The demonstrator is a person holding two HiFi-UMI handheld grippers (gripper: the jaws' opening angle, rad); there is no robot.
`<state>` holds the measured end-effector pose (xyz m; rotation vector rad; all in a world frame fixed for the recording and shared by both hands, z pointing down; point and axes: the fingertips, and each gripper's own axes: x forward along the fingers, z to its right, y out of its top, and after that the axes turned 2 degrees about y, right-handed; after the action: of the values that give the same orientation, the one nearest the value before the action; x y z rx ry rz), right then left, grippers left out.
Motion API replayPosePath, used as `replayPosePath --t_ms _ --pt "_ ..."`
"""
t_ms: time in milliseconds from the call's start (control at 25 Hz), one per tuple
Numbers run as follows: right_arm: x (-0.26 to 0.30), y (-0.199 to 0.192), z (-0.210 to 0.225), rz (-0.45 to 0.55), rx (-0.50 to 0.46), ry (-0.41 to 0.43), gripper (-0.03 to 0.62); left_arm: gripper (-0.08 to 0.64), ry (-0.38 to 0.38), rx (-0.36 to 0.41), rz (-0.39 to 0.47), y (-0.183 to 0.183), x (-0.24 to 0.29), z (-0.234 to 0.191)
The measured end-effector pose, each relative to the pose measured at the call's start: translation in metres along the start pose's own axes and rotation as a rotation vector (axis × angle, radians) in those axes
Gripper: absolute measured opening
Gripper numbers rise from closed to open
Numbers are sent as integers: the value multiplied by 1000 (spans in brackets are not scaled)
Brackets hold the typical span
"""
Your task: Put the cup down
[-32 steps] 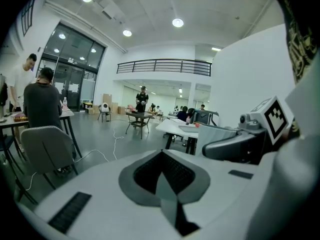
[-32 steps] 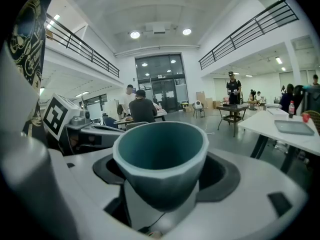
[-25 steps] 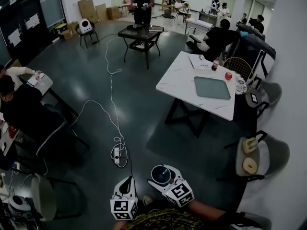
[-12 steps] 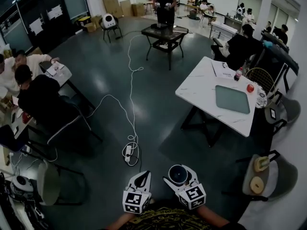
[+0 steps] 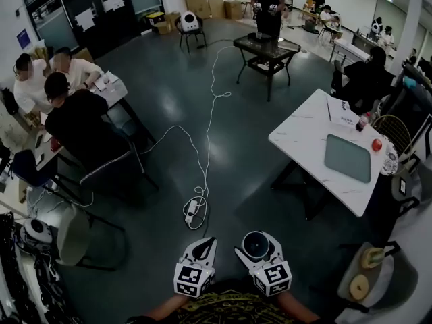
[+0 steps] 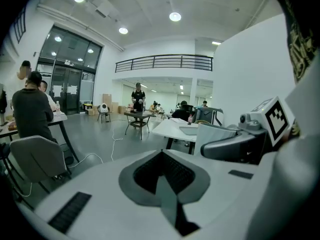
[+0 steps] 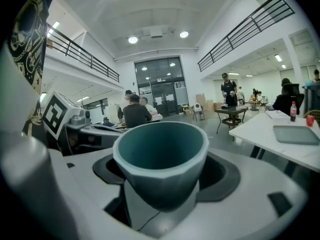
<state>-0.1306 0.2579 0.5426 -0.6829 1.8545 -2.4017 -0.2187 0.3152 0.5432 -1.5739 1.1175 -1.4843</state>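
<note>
A grey cup with a teal inside (image 5: pixel 256 246) sits upright between the jaws of my right gripper (image 5: pixel 258 240), which is shut on it low in the head view, close to my body. In the right gripper view the cup (image 7: pixel 160 151) fills the middle and is empty. My left gripper (image 5: pixel 204 244) hangs beside it on the left, shut with nothing in it; its pads meet in the left gripper view (image 6: pixel 161 170). A white table (image 5: pixel 307 132) with a teal tray (image 5: pixel 347 158) stands ahead to the right, well away from both grippers.
A power strip (image 5: pixel 194 212) and a white cable lie on the dark floor just ahead. People sit at a desk (image 5: pixel 111 90) on the left. A chair (image 5: pixel 378 282) stands at the right. A black table (image 5: pixel 266 46) with a person behind it is far ahead.
The head view has swung left, so the room has slid to the right. Both grippers stay low by my body, with the cup still in the right one.
</note>
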Motion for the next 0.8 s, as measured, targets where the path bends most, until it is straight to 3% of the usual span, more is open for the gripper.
replayPosePath --t_ms 440,800 --pt "-17 -2 43 -3 -26 119 377 9 97 -51 1 10 24 38" --pt "-21 2 84 -14 -35 130 377 9 110 -54 3 23 58 55"
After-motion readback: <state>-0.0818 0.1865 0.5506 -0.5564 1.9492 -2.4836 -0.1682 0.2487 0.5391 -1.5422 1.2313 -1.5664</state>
